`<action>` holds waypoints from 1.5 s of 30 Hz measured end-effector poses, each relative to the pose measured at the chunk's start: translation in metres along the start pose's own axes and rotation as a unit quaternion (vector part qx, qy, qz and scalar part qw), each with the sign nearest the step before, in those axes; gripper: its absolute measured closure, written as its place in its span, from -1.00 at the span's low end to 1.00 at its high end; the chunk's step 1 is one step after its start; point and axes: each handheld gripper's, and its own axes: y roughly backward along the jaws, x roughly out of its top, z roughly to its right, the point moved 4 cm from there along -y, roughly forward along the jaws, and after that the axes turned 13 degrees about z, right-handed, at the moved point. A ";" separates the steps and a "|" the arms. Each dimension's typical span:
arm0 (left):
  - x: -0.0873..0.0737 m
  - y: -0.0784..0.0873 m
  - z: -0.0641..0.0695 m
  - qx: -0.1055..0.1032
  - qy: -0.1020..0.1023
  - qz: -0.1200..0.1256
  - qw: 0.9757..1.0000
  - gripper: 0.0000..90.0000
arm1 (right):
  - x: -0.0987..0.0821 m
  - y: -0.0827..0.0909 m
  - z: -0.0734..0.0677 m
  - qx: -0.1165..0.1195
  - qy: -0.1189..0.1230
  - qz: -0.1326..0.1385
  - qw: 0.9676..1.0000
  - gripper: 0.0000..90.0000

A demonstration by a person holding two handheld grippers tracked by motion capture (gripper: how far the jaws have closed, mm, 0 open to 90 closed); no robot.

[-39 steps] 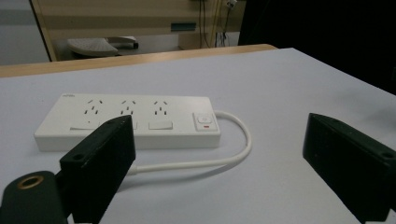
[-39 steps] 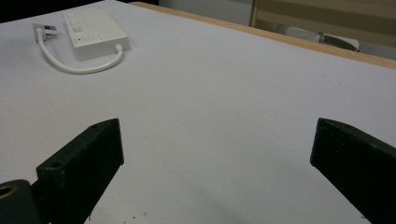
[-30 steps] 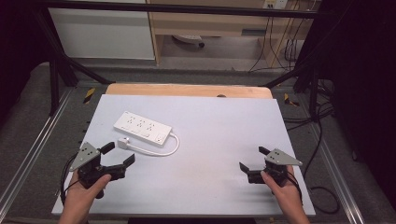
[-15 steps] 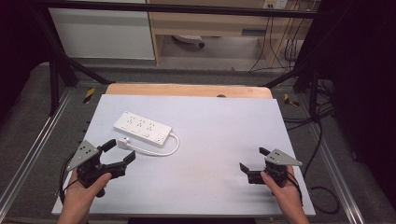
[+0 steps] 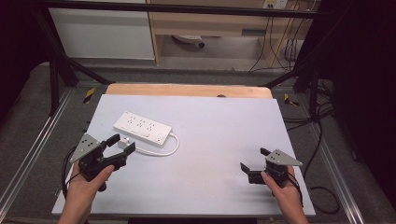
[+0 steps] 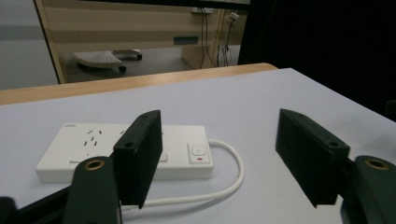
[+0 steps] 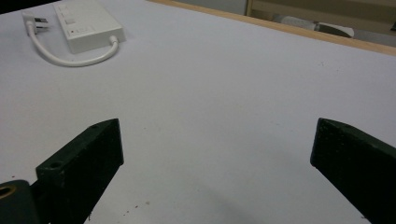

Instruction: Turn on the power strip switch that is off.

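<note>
A white power strip (image 5: 142,128) (image 6: 93,149) (image 7: 86,24) lies on the left half of the white table top (image 5: 215,135). Its short cable (image 5: 170,148) (image 6: 236,175) loops back to a white plug (image 5: 123,142) (image 7: 35,20) beside the strip. My left gripper (image 5: 122,143) (image 6: 219,128) is open, and its jaws have just been closing. Its tips stand on either side of the plug in the high view, not pressing on it. In the left gripper view the left jaw hides the plug. My right gripper (image 5: 253,159) (image 7: 219,135) is open over bare table at the front right.
A wooden board edge (image 5: 187,90) borders the table's far side. Metal frame rails (image 5: 28,154) run along both sides. Loose cables (image 5: 322,140) lie on the floor to the right. A white cabinet (image 5: 102,32) and a wooden desk stand beyond.
My left gripper has moved a little forward to the plug, and its jaws have narrowed. The right gripper has kept still.
</note>
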 end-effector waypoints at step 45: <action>0.028 -0.057 -0.022 -0.018 -0.031 0.030 0.999 0.98 | -0.003 -0.004 -0.003 0.012 0.006 -0.014 1.000 -0.95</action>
